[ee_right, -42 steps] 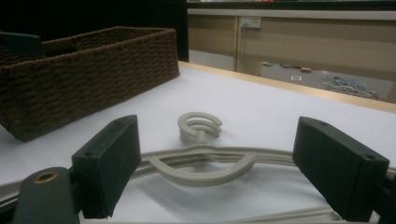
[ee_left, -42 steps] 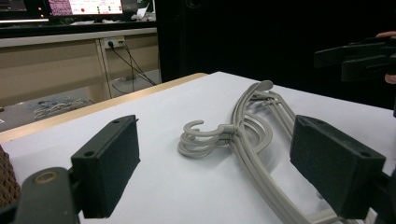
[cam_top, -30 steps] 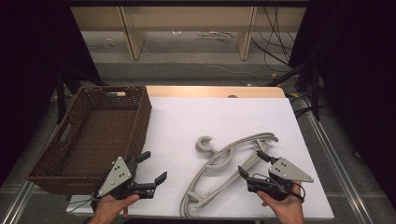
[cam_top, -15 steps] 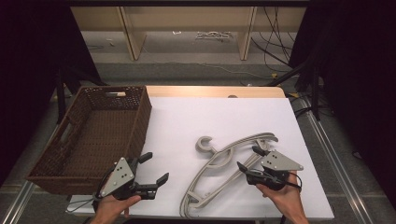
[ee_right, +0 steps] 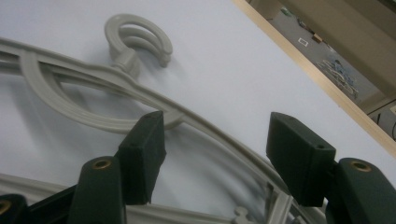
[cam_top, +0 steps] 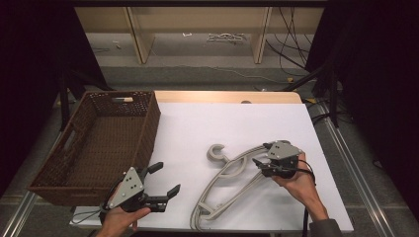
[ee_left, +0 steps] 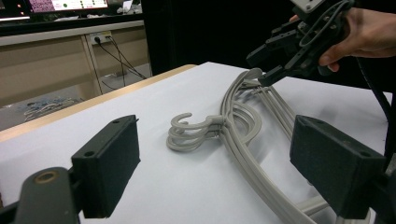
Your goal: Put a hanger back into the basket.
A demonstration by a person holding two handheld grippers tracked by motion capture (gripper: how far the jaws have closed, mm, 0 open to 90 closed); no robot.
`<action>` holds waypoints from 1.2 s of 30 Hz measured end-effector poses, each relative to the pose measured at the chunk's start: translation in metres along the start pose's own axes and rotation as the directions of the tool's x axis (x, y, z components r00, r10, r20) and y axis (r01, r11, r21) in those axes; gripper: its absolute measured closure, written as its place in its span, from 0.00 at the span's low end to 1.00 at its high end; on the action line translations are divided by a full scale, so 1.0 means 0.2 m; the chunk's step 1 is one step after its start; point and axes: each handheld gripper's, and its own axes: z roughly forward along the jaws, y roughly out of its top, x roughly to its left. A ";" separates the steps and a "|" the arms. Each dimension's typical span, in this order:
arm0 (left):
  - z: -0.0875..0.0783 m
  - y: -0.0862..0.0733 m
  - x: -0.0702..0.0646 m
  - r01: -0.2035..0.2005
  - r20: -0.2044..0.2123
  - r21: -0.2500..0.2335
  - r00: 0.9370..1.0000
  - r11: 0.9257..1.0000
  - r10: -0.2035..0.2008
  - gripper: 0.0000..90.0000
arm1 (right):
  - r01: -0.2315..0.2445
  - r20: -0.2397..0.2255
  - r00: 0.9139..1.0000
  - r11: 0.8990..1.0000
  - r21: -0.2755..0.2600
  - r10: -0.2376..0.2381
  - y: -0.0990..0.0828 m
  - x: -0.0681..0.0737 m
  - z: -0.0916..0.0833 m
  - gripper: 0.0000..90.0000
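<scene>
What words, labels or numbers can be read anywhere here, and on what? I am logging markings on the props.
None can be read.
The grey hangers, the brown basket and both grippers bear no visible lettering.
A lit screen at the top left of the left gripper view shows something, but it is too blurred to read.

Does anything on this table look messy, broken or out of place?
Nothing looks broken or spilled. The grey plastic hangers lie flat in a loose stack on the white table, slightly fanned rather than squared up. The brown woven basket sits upright at the table's left edge.
</scene>
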 end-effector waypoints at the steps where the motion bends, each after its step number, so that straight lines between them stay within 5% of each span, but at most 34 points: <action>1: 0.00 0.00 0.00 -0.002 0.000 0.006 1.000 1.000 0.002 0.17 | 0.007 0.002 1.000 1.000 0.006 -0.007 0.00 -0.01 0.01 0.44; 5: 0.01 0.00 0.00 -0.004 0.005 0.009 1.000 1.000 0.004 0.17 | 0.042 -0.007 0.999 0.998 0.038 -0.041 0.01 -0.03 0.04 0.45; 11: 0.01 -0.01 0.00 -0.005 0.006 0.021 1.000 1.000 0.005 0.18 | 0.140 -0.061 0.989 0.982 0.126 -0.133 0.03 -0.06 0.12 0.47; 15: 0.01 -0.01 0.00 -0.001 0.008 0.026 1.000 1.000 0.001 0.18 | 0.169 -0.086 0.984 0.977 0.129 -0.158 0.04 -0.07 0.16 0.51; 18: 0.02 -0.01 0.00 -0.004 0.011 0.032 1.000 0.999 0.004 0.18 | 0.227 -0.093 0.972 0.960 0.167 -0.214 0.04 -0.07 0.19 0.51; 29: 0.02 -0.01 0.00 -0.002 0.012 0.038 1.000 0.999 0.001 0.18 | 0.311 -0.126 0.949 0.926 0.213 -0.289 0.05 -0.07 0.28 0.55; 30: 0.02 -0.02 0.00 -0.008 0.015 0.046 1.000 0.999 0.007 0.18 | 0.334 -0.134 0.941 0.915 0.226 -0.310 0.06 -0.07 0.30 0.57; 36: 0.02 -0.02 -0.01 -0.013 0.026 0.058 1.000 0.998 0.011 0.18 | 0.376 -0.145 0.925 0.900 0.222 -0.351 0.06 -0.07 0.33 0.64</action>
